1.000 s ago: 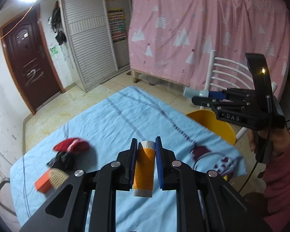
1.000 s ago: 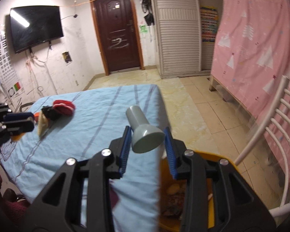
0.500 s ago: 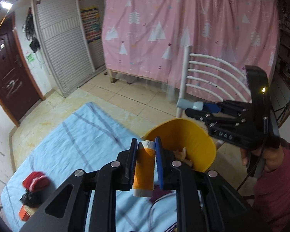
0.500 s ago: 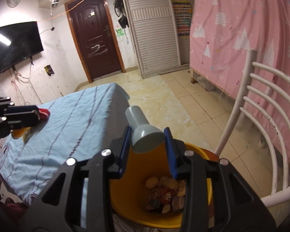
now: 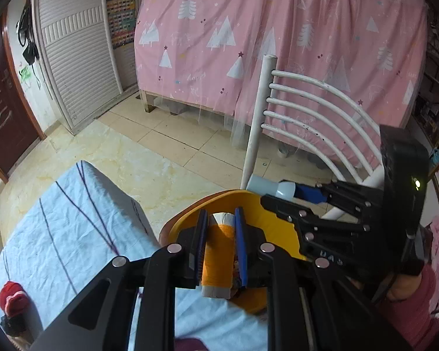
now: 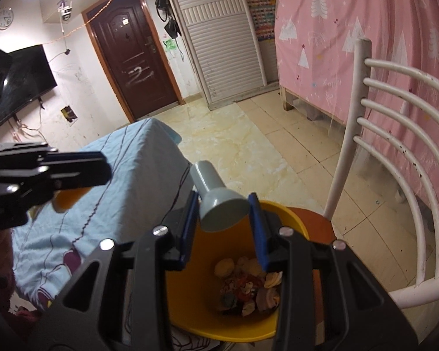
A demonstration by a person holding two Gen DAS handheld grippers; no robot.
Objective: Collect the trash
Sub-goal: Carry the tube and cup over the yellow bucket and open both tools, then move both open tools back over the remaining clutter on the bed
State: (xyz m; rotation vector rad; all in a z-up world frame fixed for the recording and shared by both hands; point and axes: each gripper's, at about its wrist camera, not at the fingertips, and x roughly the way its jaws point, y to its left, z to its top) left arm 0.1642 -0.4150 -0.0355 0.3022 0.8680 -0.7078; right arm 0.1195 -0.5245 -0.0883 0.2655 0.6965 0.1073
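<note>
Grippers both loaded, I note. My left gripper (image 5: 219,244) is clamped on an orange thread spool with a white core (image 5: 218,259), gripped across its wound sides; my right gripper (image 6: 224,220) pinches a grey plastic funnel-shaped cap (image 6: 219,209) at its wide end. Both hang over the yellow plastic bin (image 6: 216,318) on the chair seat beside the blue-sheeted table's (image 6: 137,158) corner. I judge both items light and rigid; the cap looks slippery.

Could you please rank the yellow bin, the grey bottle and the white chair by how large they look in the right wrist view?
1. white chair
2. yellow bin
3. grey bottle, though its nearness to the camera enlarges it.
</note>
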